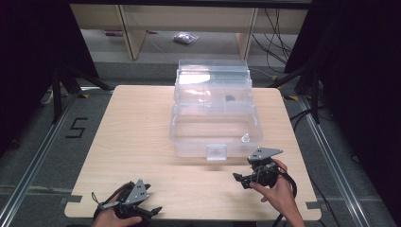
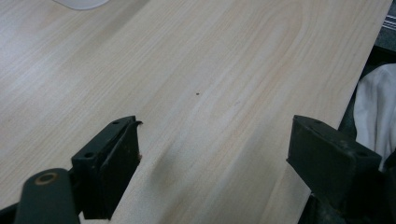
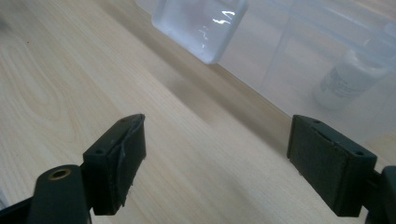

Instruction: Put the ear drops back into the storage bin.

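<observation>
My left claw [image 1: 150, 211] spread wide, empty, low at the bench's [image 1: 142, 137] near edge, my right claw [image 1: 239, 179] spread too, empty, beside the clear box [image 1: 215, 123].

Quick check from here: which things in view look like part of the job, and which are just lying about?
Likely job:
clear plastic box
small bottle inside it
small dark thing inside the upper tier
left gripper, open
right gripper, open

Lying about:
plastic bag on floor
cables
white cloth
</observation>
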`<state>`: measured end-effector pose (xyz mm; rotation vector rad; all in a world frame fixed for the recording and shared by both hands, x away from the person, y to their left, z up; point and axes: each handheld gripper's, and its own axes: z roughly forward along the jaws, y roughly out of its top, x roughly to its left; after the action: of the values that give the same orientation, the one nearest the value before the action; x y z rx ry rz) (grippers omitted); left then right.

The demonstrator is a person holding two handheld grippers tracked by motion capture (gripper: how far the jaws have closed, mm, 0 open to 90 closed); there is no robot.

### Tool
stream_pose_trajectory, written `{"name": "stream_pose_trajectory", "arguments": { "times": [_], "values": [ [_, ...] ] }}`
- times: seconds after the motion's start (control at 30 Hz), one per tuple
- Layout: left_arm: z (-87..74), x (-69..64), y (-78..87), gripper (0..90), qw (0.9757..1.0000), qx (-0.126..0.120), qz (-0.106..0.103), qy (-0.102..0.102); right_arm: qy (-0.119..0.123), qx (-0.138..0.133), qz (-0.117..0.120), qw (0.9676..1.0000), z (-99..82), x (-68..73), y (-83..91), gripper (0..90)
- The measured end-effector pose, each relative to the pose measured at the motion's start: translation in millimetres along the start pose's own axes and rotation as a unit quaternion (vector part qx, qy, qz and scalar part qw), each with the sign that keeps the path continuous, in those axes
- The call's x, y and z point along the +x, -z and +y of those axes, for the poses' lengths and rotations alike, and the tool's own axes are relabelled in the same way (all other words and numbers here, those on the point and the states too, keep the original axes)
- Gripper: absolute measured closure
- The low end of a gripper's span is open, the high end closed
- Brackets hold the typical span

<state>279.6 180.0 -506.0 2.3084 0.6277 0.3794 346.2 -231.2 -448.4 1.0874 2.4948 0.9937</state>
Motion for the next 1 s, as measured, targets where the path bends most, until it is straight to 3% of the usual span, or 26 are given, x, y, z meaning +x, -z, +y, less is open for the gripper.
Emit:
{"name": "stream_pose_trajectory", "arguments": {
  "times": [0.07,0.1,0.13,0.17,0.33,0.37,0.4,0.43,0.5,0.57,0.6,0.7,0.9,1.0],
  "values": [
    [-0.3,-0.2,-0.9,16.3,1.0,0.0,0.001,0.007,0.016,-0.016,-0.005,0.9997,-2.9,-1.1,-3.2,20.5],
    [-0.1,-0.1,-0.9,16.3,1.0,0.0,0.004,0.005,0.008,0.001,0.001,1.0,-3.0,0.0,-0.8,20.5],
    [0.1,0.6,0.0,16.3,1.0,0.0,0.001,0.0,0.013,-0.002,0.003,0.9999,-4.3,-0.4,-2.7,20.4],
    [0.1,0.7,-0.1,16.3,1.0,0.0,0.001,0.0,-0.004,-0.006,0.002,1.0,-6.3,3.5,-2.6,20.5],
    [-0.2,-0.6,-0.8,16.3,1.0,0.0,-0.001,0.007,0.016,-0.018,0.002,0.9997,-9.5,2.9,-2.2,21.3],
    [-0.4,-0.7,-0.8,16.3,1.0,-0.001,0.0,0.008,0.005,-0.024,0.001,0.9997,-11.3,5.3,-2.3,21.2],
    [-0.3,-1.1,-0.2,16.3,0.9999,0.0,0.0,0.01,0.019,-0.023,0.004,0.9995,-11.3,2.9,-2.2,21.2],
    [0.1,0.2,0.1,16.3,1.0,0.0,0.001,0.0,0.011,-0.021,-0.002,0.9997,-12.5,4.6,-1.2,21.2],
    [0.0,0.0,-0.1,16.3,1.0,-0.001,0.0,0.001,0.021,-0.026,-0.001,0.9994,-13.2,3.4,-1.6,21.1],
    [0.1,0.2,-0.7,16.4,1.0,0.002,0.0,-0.002,0.007,-0.019,0.002,0.9998,-16.6,6.0,-0.3,21.0],
    [0.0,0.0,-0.7,16.4,1.0,0.0,0.0,-0.001,0.017,-0.028,0.001,0.9995,-17.7,5.1,-2.0,20.9],
    [0.1,0.3,-0.6,16.4,1.0,0.0,0.0,-0.001,0.007,-0.018,0.002,0.9998,-21.2,8.1,-0.8,20.9],
    [0.0,-0.5,-0.6,16.4,1.0,-0.001,0.001,0.0,0.021,-0.02,0.018,0.9994,-25.5,11.0,-2.8,20.8],
    [-0.1,0.2,-0.7,16.3,1.0,0.001,-0.002,-0.001,0.02,-0.02,0.009,0.9996,-27.4,12.4,-2.3,20.5]
  ]
}}
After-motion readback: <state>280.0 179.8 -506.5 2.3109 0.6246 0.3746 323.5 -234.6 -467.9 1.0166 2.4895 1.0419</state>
